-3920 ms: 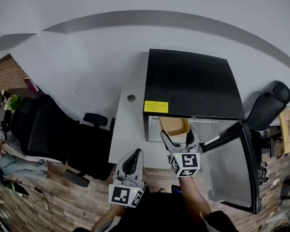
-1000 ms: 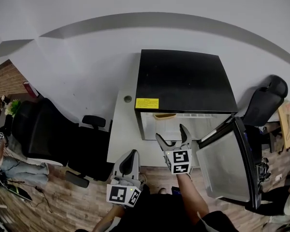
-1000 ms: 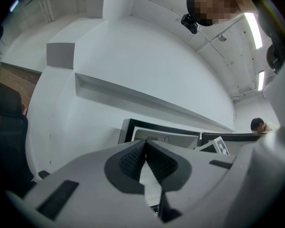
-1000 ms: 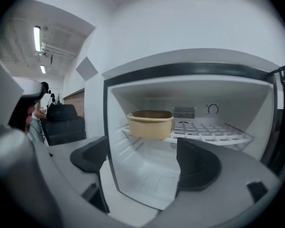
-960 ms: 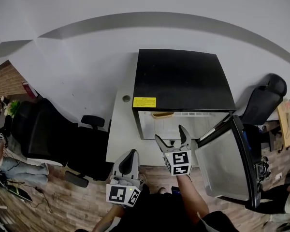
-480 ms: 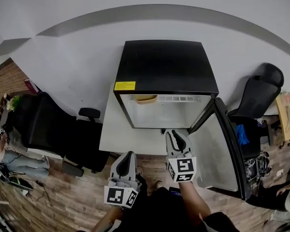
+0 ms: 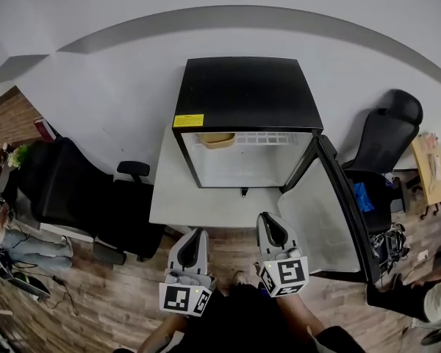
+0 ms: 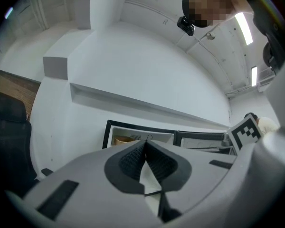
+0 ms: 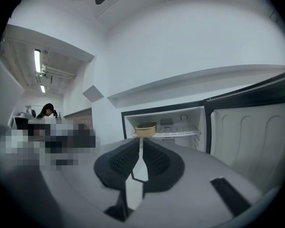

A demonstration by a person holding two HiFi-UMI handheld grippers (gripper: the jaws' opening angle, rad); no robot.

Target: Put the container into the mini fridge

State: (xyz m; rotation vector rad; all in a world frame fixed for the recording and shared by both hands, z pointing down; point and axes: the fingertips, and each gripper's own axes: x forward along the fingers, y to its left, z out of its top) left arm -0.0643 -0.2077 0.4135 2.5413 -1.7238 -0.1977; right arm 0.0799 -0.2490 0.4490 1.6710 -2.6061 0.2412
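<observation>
The black mini fridge (image 7: 246, 94) stands with its door (image 7: 327, 204) swung open to the right. A tan container (image 7: 217, 140) sits on the wire shelf at the upper left of the white interior, also visible as the container (image 9: 146, 128) in the right gripper view and the container (image 8: 123, 139) in the left gripper view. My right gripper (image 7: 269, 222) hangs in front of the fridge, well clear of it. Its jaws are closing and meet with nothing between them. My left gripper (image 7: 195, 235) is beside it, shut and empty.
The fridge rests on a low white table (image 7: 198, 201) against the white wall. A black office chair (image 7: 59, 190) stands at the left and another chair (image 7: 386, 131) behind the open door. Wooden floor (image 7: 110, 300) lies below the grippers.
My right gripper has drawn back from the fridge opening toward me and its jaws have gone from wide open to together. The container stays on the shelf. The left gripper has not moved.
</observation>
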